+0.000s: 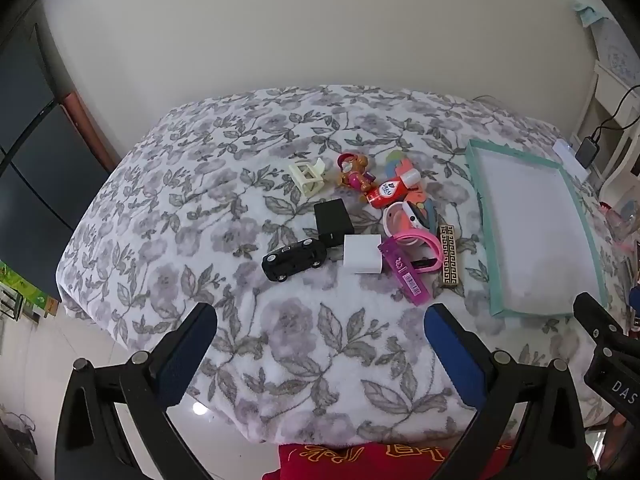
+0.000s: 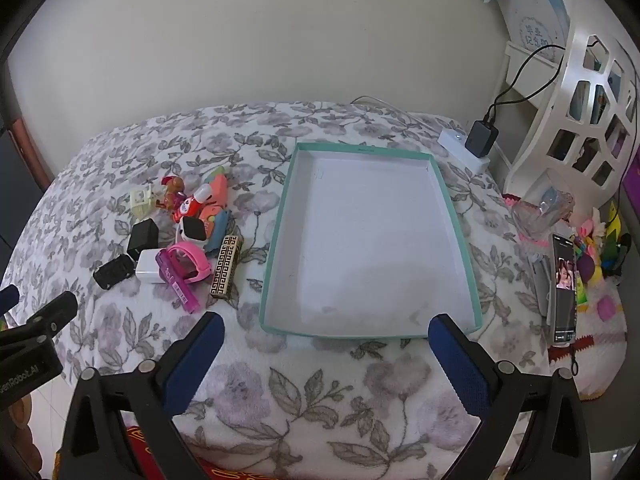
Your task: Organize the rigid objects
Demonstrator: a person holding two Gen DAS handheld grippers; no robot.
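While both tools hover above a flower-print blanket (image 1: 304, 344), the left gripper (image 1: 320, 332) and right gripper (image 2: 326, 340) each hold their blue-padded fingers spread wide with nothing between them. A jumble of small objects lies left of a shallow teal-rimmed tray (image 2: 276, 240): a black toy car (image 1: 294, 259), a white cube (image 1: 362, 259), a purple lighter (image 1: 404, 272), a pink wristband (image 1: 420, 248), a black box (image 1: 333, 216) and a red bottle (image 1: 386, 192). Inside the tray, only its white floor shows.

right gripper (image 1: 612, 364): "DAS" (cut off) | left gripper (image 2: 28, 364): "enRoboLAI" (partly hidden) | other labels: too blurred
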